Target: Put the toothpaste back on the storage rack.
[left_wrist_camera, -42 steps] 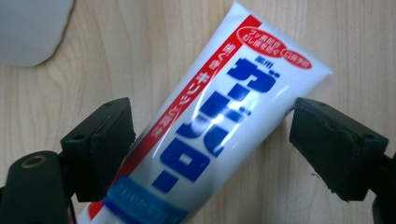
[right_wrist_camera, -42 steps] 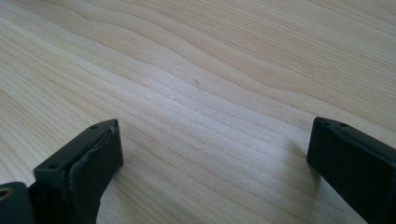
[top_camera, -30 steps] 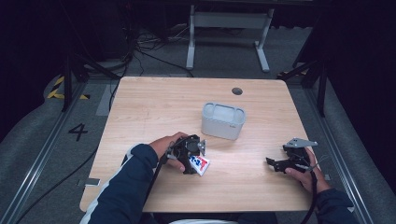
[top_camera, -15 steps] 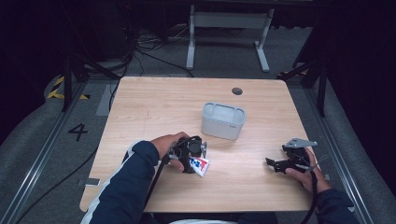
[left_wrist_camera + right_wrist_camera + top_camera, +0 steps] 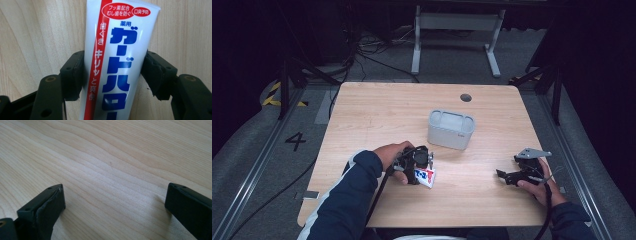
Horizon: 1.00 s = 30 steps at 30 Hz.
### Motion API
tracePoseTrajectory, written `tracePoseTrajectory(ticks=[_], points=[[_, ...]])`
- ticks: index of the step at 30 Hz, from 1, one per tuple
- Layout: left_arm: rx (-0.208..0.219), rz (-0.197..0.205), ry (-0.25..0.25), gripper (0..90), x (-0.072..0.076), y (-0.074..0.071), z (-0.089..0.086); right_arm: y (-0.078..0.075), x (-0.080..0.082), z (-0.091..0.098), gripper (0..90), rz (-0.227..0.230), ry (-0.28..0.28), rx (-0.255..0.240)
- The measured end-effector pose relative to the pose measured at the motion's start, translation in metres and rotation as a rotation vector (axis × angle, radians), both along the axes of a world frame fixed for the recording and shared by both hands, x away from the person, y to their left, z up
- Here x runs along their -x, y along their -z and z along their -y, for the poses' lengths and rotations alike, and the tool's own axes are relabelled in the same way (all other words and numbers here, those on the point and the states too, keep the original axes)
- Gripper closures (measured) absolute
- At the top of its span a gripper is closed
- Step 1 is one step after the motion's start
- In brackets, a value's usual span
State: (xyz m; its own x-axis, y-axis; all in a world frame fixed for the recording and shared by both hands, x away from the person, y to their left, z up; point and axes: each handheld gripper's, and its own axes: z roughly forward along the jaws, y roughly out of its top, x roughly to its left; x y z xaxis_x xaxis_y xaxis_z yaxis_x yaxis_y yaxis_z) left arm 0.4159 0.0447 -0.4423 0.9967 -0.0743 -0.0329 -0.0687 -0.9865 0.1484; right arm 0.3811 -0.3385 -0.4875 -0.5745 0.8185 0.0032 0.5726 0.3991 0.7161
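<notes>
A white toothpaste tube (image 5: 117,62) with blue and red Japanese lettering lies flat on the wooden table (image 5: 387,110) near its front edge. In the high view the tube (image 5: 426,177) sticks out to the right of the left hand. My left gripper (image 5: 112,75) points down at it. Its jaws have just been closing, and the pads (image 5: 75,72) now press on both sides of the tube. My right gripper (image 5: 503,175) rests low at the front right of the table. In its own view the right gripper (image 5: 115,202) stands wide open over bare wood.
A grey plastic container (image 5: 451,130) with an open top stands near the middle of the table, behind the left hand. A round cable hole (image 5: 466,97) is at the back. Bare wood lies between the two hands.
</notes>
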Motion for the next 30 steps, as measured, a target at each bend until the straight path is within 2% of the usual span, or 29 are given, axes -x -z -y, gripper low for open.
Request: tracePoseTrajectory(ticks=[7, 11, 16, 19, 23, 24, 27, 28, 30], points=[[-0.010, 0.008, 0.009, 40.0, 0.001, -0.001, 0.002, 0.000, 0.000, 0.000, 3.2, -0.001, -0.003, 0.001], [-0.013, 0.007, -0.011, 43.0, 0.002, -0.002, 0.001, 0.000, 0.000, 0.000, 3.2, -0.001, -0.003, -0.002], [0.013, 0.047, -0.053, 46.3, 0.010, -0.003, -0.003, 0.000, 0.001, 0.000, 3.2, -0.001, -0.004, 0.000], [0.059, 0.058, -0.081, 50.5, 0.011, -0.005, -0.009, 0.000, 0.001, 0.000, 3.2, -0.001, -0.006, 0.000], [0.201, 0.052, -0.141, 53.9, 0.013, -0.013, -0.024, 0.000, 0.001, 0.000, 3.2, -0.001, -0.006, 0.000], [0.201, 0.052, -0.141, 54.6, 0.013, -0.013, -0.024, 0.000, 0.001, 0.000, 3.1, -0.002, -0.006, 0.000], [0.261, 0.088, -0.167, 56.8, 0.015, -0.017, -0.030, 0.000, 0.001, 0.000, 3.0, -0.002, -0.007, -0.001], [0.295, 0.083, -0.190, 57.5, 0.016, -0.018, -0.033, 0.000, 0.001, 0.000, 3.0, -0.002, -0.006, 0.000], [0.335, 0.069, -0.200, 58.1, 0.017, -0.020, -0.037, 0.000, 0.001, 0.000, 3.0, -0.002, -0.006, -0.001]])
